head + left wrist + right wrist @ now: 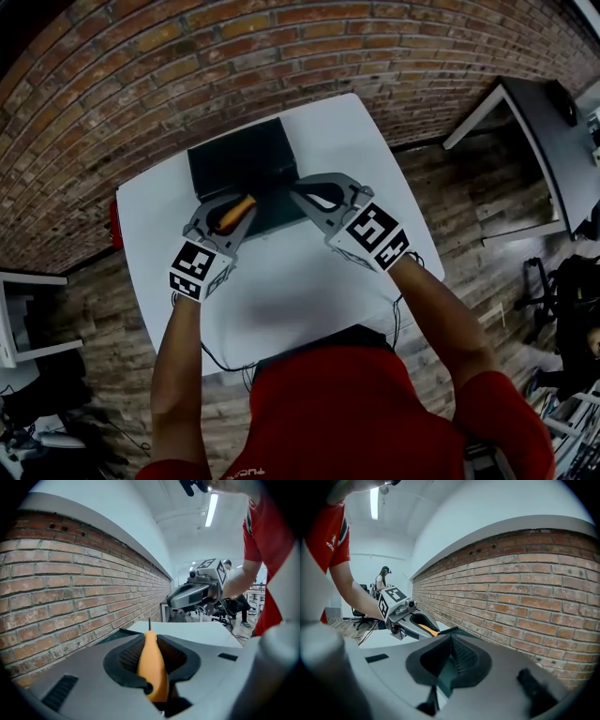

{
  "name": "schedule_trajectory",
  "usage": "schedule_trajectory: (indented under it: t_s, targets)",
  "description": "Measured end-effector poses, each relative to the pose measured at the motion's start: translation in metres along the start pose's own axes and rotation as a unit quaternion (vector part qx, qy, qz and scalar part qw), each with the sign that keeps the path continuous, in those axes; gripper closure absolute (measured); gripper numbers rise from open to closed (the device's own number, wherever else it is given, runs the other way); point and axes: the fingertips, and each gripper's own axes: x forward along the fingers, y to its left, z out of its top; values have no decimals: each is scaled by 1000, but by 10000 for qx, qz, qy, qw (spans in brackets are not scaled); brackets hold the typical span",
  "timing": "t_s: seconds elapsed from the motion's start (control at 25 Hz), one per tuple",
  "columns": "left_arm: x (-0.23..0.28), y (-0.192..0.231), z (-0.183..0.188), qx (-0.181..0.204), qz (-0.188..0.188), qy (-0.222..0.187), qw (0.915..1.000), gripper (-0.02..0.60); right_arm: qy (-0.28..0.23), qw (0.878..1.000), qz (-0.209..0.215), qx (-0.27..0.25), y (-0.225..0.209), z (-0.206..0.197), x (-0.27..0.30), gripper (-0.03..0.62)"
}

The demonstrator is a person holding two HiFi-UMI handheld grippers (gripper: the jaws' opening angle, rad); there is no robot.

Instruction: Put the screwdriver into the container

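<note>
- Head view: the left tongs are clamped on the orange handle of the screwdriver. They hold it above the white table, right at the near edge of the dark container. The handle runs forward and a little to the right, pointing towards the container. The right tongs sit at the container's near right corner, just beside the left pair.
- Left gripper view: the jaws are closed narrow on the handle, which stands up between the pads. The thin metal shaft pokes out ahead of them. The container's dark green rim lies ahead and to the left, below the tip and close to the brick wall.
- Right gripper view: the jaws are pinched on a thin dark green sheet, which I take to be the container's wall, so this hand looks to be steadying it.
- The container lies straight along the screwdriver's long axis, so I'd judge a short push forward and down by the left hand would drop it in.
</note>
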Motion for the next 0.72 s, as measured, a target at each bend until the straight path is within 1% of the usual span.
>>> schedule_trajectory:
  t_s: [0.28, 0.48, 0.72]
  targets:
    - [14, 4, -22, -20, -312, 309, 9990, 492, 108, 9998, -140, 61, 1, -5, 1, 563]
    - [25, 8, -40, -12, -379, 597, 9975, 492, 226, 9994, -220, 123, -2, -13, 4, 563]
    - [38, 10, -52, -75, -488, 754, 9959, 492, 427, 9984, -272, 231, -6, -28, 14, 563]
